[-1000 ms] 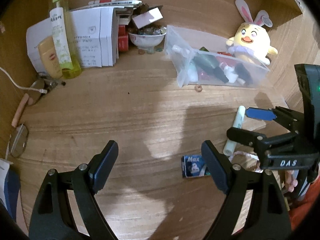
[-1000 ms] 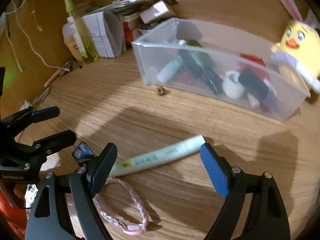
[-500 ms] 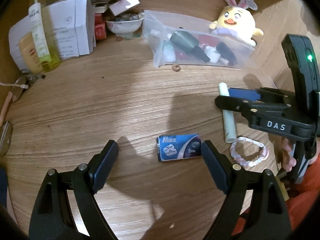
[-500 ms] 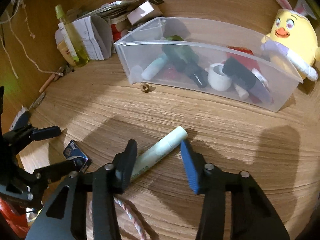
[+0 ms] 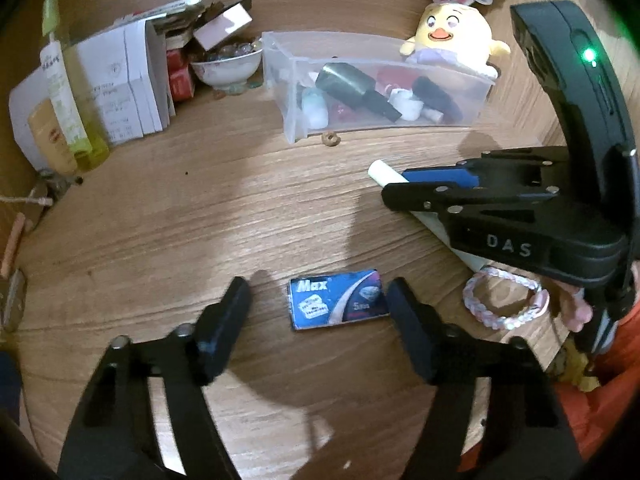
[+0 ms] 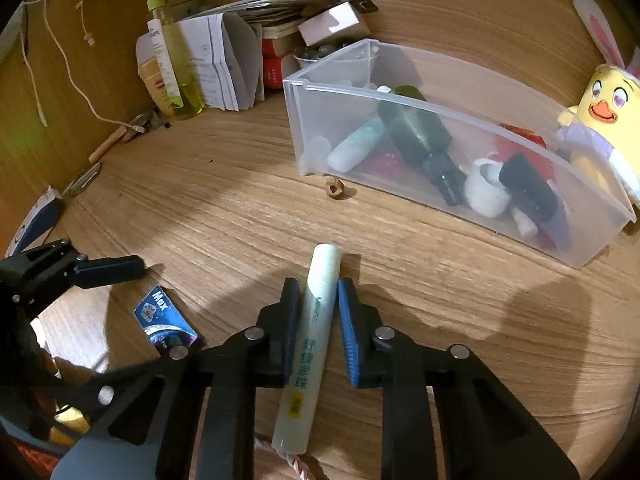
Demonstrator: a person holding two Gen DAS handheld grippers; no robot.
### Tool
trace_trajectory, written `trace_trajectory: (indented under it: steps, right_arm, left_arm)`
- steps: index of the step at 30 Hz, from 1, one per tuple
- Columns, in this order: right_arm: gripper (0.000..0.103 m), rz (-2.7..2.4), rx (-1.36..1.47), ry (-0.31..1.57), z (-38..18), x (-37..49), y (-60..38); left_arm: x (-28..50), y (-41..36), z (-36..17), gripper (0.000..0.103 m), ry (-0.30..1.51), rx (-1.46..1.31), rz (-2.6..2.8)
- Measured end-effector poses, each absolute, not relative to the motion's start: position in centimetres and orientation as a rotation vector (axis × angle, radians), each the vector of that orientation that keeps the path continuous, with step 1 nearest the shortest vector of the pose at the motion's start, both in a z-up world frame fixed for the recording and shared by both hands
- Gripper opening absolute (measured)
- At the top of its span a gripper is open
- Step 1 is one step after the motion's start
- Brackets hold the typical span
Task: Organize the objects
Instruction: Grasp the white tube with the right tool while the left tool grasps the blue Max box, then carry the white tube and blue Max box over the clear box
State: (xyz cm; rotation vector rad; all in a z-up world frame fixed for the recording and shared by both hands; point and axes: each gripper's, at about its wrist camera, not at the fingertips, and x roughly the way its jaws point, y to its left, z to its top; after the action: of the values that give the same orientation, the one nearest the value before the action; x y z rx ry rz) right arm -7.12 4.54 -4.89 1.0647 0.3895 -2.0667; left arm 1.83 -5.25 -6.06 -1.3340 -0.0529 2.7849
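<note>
A pale green tube lies on the wooden desk. My right gripper has both blue pads pressed on its sides, jaws still closing; the tube's white end sticks out past the fingers. A small blue "Max" box lies flat between the jaws of my left gripper, which are closing. The right pad sits at the box's edge and the left pad stands well apart. A clear plastic bin holding bottles and tubes stands behind.
A pink-and-white braided bracelet lies right of the box, under the right gripper. A yellow plush chick sits behind the bin. Papers, a spray bottle and a bowl crowd the back left. A small bead lies before the bin.
The right jaws closed from wide apart onto the tube, which swung into line with the fingers. The left gripper moved over the blue box and its jaws narrowed.
</note>
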Motion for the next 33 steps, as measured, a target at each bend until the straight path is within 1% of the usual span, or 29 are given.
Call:
trace_trajectory:
  steps: [1, 3, 10, 13, 15, 20, 33]
  right_arm:
    - [0.018, -2.059, 1.076, 0.379, -4.9, -7.2, 4.7]
    - [0.018, -2.042, 1.098, 0.345, -4.8, -7.2, 5.1]
    - [0.018, -2.068, 1.056, 0.376, -4.9, -5.9, 5.6]
    - [0.014, -2.072, 1.053, 0.349, -4.9, -6.0, 5.7]
    - [0.014, -2.078, 1.048, 0.345, -4.7, -6.1, 5.7]
    - [0.014, -2.103, 0.995, 0.336, -3.5, -5.8, 6.1]
    - [0.014, -2.223, 0.862, 0.240, 0.9, -6.7, 9.5]
  left_arm:
    - [1.8, -5.2, -6.0, 0.060, -0.053, -1.329, 2.786]
    - [1.7, -5.4, -6.0, 0.050, -0.057, -1.320, 2.787]
    - [1.3, -6.1, -5.7, 0.049, -0.091, -1.319, 2.806]
    - [1.0, -6.6, -4.9, 0.049, -0.128, -1.290, 2.836]
    - [0.9, -6.9, -4.3, 0.049, -0.145, -1.261, 2.856]
    - [0.4, -7.3, -2.5, 0.049, -0.181, -1.186, 2.902]
    - [-1.6, -7.1, 0.9, 0.049, -0.257, -1.047, 2.948]
